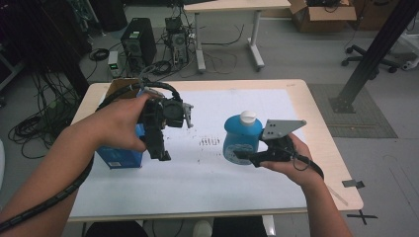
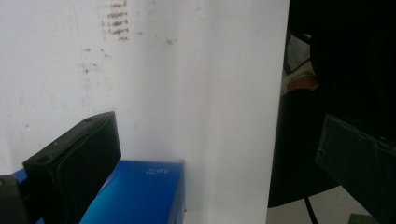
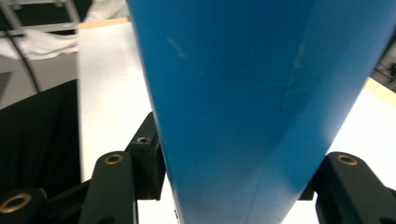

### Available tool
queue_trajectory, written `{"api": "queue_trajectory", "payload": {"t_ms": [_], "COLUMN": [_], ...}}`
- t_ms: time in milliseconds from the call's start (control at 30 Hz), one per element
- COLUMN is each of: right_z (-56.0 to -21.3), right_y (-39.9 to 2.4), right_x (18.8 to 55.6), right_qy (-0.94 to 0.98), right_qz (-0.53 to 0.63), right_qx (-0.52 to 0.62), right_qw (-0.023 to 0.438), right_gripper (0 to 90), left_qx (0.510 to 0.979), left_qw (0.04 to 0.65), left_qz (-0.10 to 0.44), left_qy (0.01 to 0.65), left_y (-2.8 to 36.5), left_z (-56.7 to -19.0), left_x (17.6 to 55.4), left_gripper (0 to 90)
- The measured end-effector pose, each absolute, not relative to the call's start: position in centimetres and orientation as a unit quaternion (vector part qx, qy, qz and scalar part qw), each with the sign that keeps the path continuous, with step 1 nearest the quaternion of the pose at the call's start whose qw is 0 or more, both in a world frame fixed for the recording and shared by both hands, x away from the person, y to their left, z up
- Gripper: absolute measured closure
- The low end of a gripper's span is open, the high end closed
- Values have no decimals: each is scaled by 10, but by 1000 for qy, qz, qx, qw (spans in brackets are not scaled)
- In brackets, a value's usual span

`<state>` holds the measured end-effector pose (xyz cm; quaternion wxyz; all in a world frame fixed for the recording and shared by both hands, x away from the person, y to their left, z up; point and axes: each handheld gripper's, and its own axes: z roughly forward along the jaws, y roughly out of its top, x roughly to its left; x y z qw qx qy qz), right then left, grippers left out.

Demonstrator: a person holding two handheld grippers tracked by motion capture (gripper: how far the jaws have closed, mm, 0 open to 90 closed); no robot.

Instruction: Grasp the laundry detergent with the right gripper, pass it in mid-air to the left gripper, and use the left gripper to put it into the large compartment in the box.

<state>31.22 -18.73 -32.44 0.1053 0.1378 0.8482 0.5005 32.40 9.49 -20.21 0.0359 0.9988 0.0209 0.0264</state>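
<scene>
Right gripper (image 1: pixel 242 157) clamped on blue bottle (image 1: pixel 241 138) with white cap (image 1: pixel 247 117), held above right half of white table sheet (image 1: pixel 207 182). Left gripper (image 1: pixel 159 148), jaws pointing down, grips blue box (image 1: pixel 120 157) at sheet's left edge; one jaw against the box side.

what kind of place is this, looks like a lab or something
Most likely a lab or workshop room set up for recording. A computer tower stands on the floor among loose cables, a cardboard box sits by a second desk, and a black metal frame post stands beside the table.
</scene>
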Motion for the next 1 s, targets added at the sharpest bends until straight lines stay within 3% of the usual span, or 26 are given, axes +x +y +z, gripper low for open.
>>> {"api": "queue_trajectory", "payload": {"t_ms": [533, 1000], "right_z": [-350, -367], "right_y": [-144, -112], "right_x": [316, 315], "right_qy": [867, 862], "right_qz": [493, 505], "right_qx": [59, 41], "right_qw": [43, 27], "right_gripper": [438, 435], "left_qx": [1000, 1000], "left_qw": [21, 18], "left_qz": [11, 3], "left_qy": [4, -6], "left_y": [75, 62], "left_z": [-213, -224], "left_x": [324, 325], "left_gripper": [2, 2]}}
